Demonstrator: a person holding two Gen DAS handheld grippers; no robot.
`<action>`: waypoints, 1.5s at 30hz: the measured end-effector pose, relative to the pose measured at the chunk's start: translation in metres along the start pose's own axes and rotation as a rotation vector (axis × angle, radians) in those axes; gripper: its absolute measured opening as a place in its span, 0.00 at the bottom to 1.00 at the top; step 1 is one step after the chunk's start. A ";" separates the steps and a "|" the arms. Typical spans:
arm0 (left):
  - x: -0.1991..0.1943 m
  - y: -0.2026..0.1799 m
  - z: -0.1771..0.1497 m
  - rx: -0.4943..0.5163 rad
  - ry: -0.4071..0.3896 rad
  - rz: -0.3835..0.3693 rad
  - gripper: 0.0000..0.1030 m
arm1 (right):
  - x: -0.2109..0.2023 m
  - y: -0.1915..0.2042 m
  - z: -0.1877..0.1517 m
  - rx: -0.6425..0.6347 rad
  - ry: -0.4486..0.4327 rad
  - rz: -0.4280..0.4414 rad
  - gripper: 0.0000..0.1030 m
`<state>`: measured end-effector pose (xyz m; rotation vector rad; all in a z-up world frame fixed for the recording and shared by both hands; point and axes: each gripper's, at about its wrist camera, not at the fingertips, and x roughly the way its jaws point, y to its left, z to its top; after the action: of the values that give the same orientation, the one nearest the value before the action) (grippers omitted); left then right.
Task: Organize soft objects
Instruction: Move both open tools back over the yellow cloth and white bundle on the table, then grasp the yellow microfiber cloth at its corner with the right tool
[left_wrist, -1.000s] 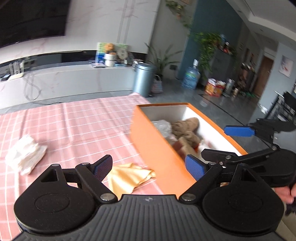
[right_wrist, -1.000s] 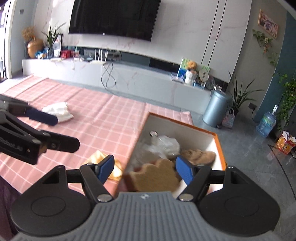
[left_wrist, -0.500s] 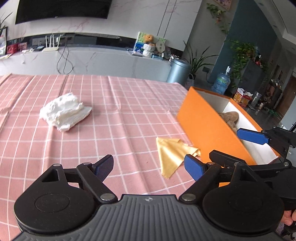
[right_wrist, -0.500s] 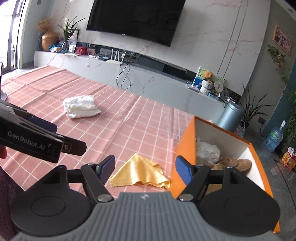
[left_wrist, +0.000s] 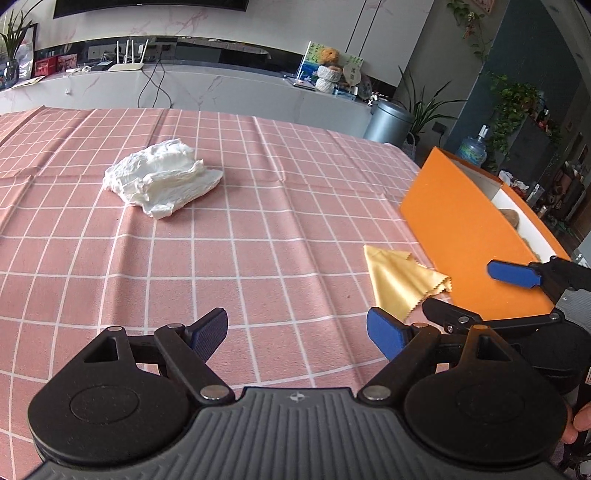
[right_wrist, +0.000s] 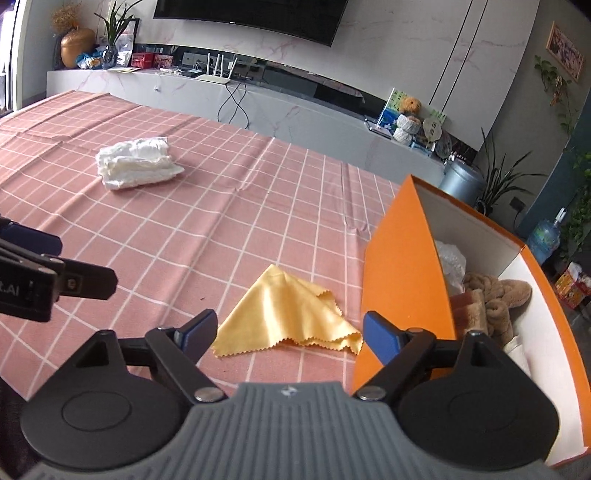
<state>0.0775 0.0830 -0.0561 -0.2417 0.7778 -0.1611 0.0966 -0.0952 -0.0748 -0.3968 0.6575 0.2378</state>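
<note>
White crumpled cloth (right_wrist: 135, 162) sits far left on the pink checked tablecloth (left_wrist: 258, 229), well apart from everything else. Left gripper (left_wrist: 295, 330) hovers over bare cloth, jaws spread wide, holding nothing. Yellow cloth (right_wrist: 291, 317) lies flat just beside the orange box (right_wrist: 402, 280). Right gripper (right_wrist: 286, 332) above it, fingers apart, empty. Box holds a brown plush toy (right_wrist: 498, 299) and clear plastic (right_wrist: 450, 262).

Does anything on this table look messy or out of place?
Two soft things lie loose on the checked tablecloth: a yellow cloth crumpled beside the orange box, and a wadded white cloth farther off. Other soft items already sit inside the box.
</note>
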 end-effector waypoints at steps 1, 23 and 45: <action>0.002 0.001 0.000 -0.001 0.004 0.009 0.97 | 0.002 0.001 0.001 -0.008 -0.001 -0.004 0.84; 0.029 0.013 0.003 -0.003 0.039 0.032 0.96 | 0.057 -0.007 -0.006 0.230 0.161 0.078 0.69; 0.041 0.013 0.010 0.011 0.041 0.022 0.92 | 0.056 0.000 0.022 0.184 0.028 0.156 0.00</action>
<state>0.1140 0.0880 -0.0803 -0.2198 0.8198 -0.1499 0.1521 -0.0809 -0.0940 -0.1724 0.7325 0.3175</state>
